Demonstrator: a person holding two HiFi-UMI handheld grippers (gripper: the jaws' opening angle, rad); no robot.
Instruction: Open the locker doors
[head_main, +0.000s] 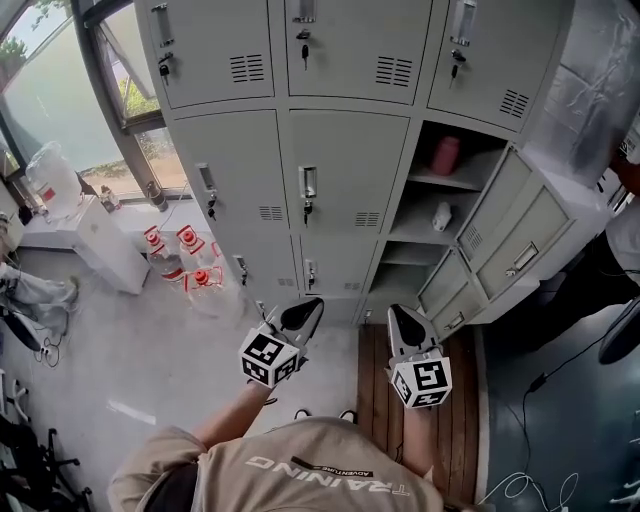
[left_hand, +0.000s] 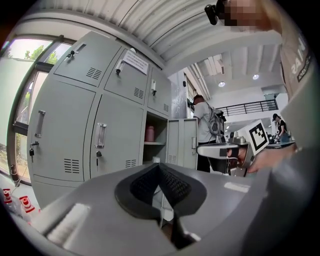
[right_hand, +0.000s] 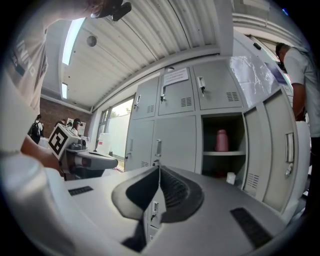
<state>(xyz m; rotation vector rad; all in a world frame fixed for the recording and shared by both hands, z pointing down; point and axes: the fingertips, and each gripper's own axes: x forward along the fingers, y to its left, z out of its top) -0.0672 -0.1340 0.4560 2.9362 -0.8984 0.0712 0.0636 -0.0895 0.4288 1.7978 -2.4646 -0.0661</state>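
So we're standing in front of the grey locker bank (head_main: 340, 160) with both tools up and pointed level at it, and neither one is touching anything. The left gripper (head_main: 305, 312) has its jaws pressed together with nothing in between. The right gripper (head_main: 403, 318) is the same, pads closed against each other and empty. They sit side by side, a bit apart, the left one lined up roughly with the middle column and the right one with the right column. In the right column, below the top row, three doors (head_main: 505, 215) are swung out to the right, so we can look straight into the compartments. A pink bottle (head_main: 445, 155) is standing on the upper shelf, and a small white thing (head_main: 441, 216) sits on the shelf below, though we can't tell what it is. The whole top row is shut, and so are the left and middle columns. The middle door (head_main: 345, 170) has its handle (head_main: 308, 183) with a key hanging under it. On the floor to the left of the lockers there's a cluster of red-capped water bottles (head_main: 185, 265) by the window, and there's a strip of wooden flooring (head_main: 465, 400) under the right tool.
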